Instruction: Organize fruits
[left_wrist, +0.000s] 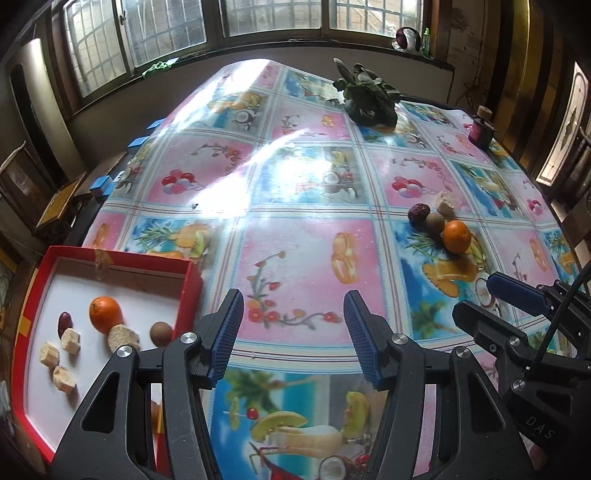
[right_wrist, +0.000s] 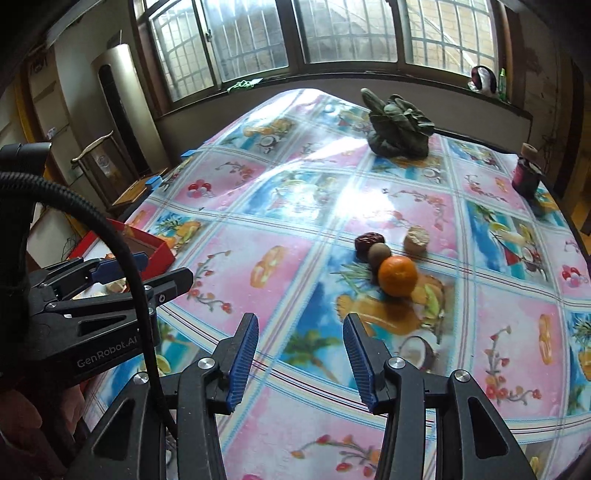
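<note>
A red box (left_wrist: 190, 291) with a white floor sits at the table's left edge. It holds an orange (left_wrist: 105, 314), a dark date (left_wrist: 64, 324), a brown round fruit (left_wrist: 161, 333) and several pale chunks (left_wrist: 123, 336). On the table lie an orange (right_wrist: 398, 276), a brown round fruit (right_wrist: 379, 254), a dark red date (right_wrist: 365, 242) and a pale chunk (right_wrist: 416, 239). My left gripper (left_wrist: 293, 332) is open and empty, right of the box. My right gripper (right_wrist: 300, 358) is open and empty, short of the loose fruits.
The table has a glossy fruit-print cloth (right_wrist: 280, 258). A dark green leafy bundle (right_wrist: 399, 127) lies at the far side, a dark jar (right_wrist: 526, 173) at the far right. Windows run behind. The left gripper also shows in the right wrist view (right_wrist: 125, 273).
</note>
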